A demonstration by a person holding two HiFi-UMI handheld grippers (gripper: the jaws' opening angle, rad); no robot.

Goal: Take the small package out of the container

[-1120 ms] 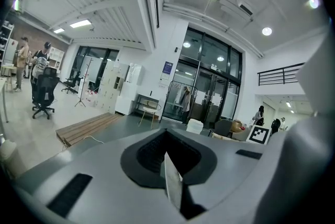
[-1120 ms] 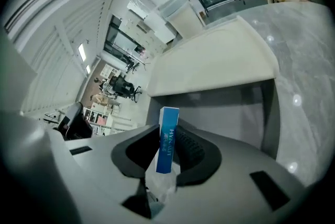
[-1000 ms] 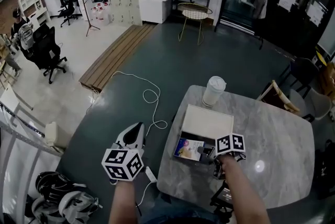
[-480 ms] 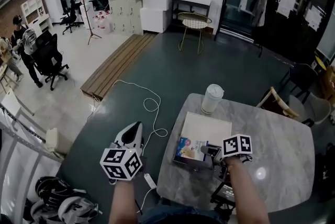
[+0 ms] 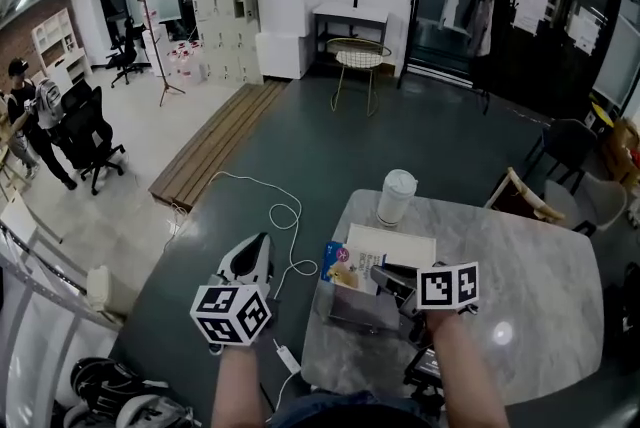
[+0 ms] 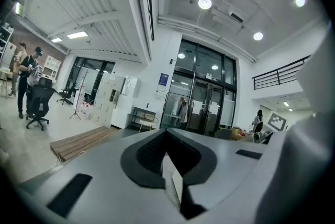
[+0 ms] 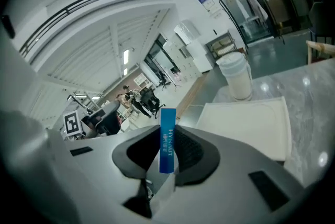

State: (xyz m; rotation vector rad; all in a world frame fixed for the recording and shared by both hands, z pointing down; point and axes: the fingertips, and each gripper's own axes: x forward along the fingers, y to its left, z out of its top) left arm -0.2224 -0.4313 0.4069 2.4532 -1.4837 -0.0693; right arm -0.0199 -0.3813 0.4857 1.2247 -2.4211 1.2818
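Right gripper [image 5: 388, 274] has its fingers clamped on the small package [image 5: 345, 269], its printed face up above the container [image 5: 352, 311] on the desk [image 5: 540, 296] in the head view, just its blue edge in the right gripper view, while the left gripper [image 5: 262, 244], off the desk, shows its fingers [image 6: 152, 152] pressed together on nothing.

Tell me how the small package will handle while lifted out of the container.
Probably light: the right tongs hold the package up by one thin edge alone. Likely fairly stiff, since it stands straight without sagging.
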